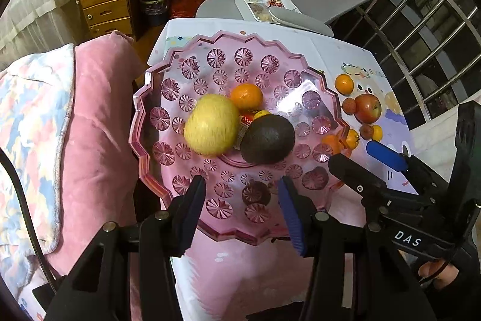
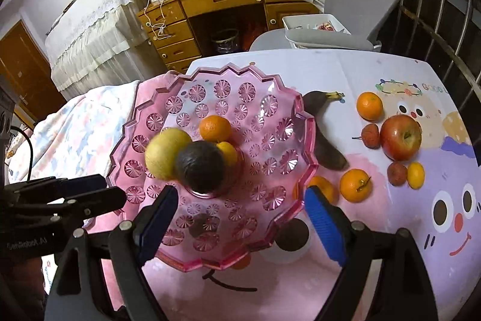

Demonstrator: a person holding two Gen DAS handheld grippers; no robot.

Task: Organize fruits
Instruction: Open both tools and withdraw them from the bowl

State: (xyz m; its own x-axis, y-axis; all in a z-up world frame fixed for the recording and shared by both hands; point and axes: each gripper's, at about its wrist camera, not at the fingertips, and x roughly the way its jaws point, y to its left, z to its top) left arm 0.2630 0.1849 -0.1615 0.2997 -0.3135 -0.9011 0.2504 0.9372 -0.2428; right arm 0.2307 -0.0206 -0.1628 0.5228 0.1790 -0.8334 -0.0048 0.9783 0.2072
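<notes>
Both claws empty, jaws apart: left gripper (image 1: 240, 197), right gripper (image 2: 240, 218) over near rim of pink plate (image 2: 210, 263). Mid-sort: yellow fruit (image 2: 165, 155), avocado (image 2: 200, 169), tangerine (image 2: 215, 127) plated. Next: reach right for loose apple (image 2: 400, 137), oranges (image 2: 355, 185), banana (image 2: 323, 143).

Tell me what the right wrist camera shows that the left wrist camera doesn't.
Only the right wrist view shows the blackened banana beside the pink plate and the left gripper. Only the left wrist view shows the right gripper, open. Both show the yellow fruit, the dark avocado, the orange on the plate and the red apple.
</notes>
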